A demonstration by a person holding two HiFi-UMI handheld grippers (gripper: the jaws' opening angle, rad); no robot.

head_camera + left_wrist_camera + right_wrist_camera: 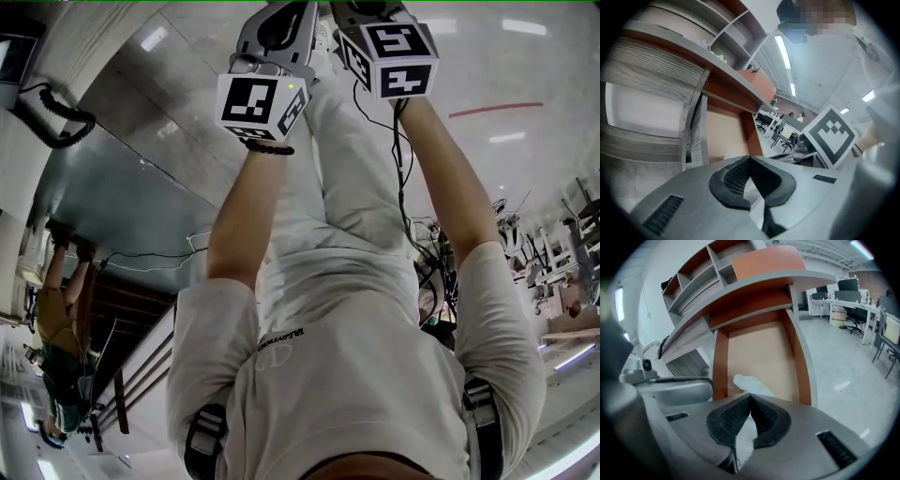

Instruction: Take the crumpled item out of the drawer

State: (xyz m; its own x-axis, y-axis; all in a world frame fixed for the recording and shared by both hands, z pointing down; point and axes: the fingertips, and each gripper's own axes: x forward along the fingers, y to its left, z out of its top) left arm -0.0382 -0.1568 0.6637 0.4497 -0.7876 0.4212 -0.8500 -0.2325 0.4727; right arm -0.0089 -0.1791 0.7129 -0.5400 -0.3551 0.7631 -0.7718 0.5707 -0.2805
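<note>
A white crumpled item (751, 384) lies on the pale bottom of an open drawer (761, 345) with red-brown side walls. My right gripper (750, 395) points down into the drawer with its tips just short of the item; its jaws are shut and nothing shows between the pads. My left gripper (750, 158) is also shut and empty, and is held beside the drawer's side wall (723, 133). The right gripper's marker cube (832, 136) shows to its right. In the head view both marker cubes (260, 105) (394, 56) sit close together at the top, and the fingertips are cut off there.
The drawer hangs under a grey desk top (754, 291) with red-brown shelf compartments (701, 270) above. A grey cabinet (686, 364) stands left of the drawer. Office desks and chairs (853, 310) stand on the shiny floor to the right. Another person (61, 328) stands at the head view's left.
</note>
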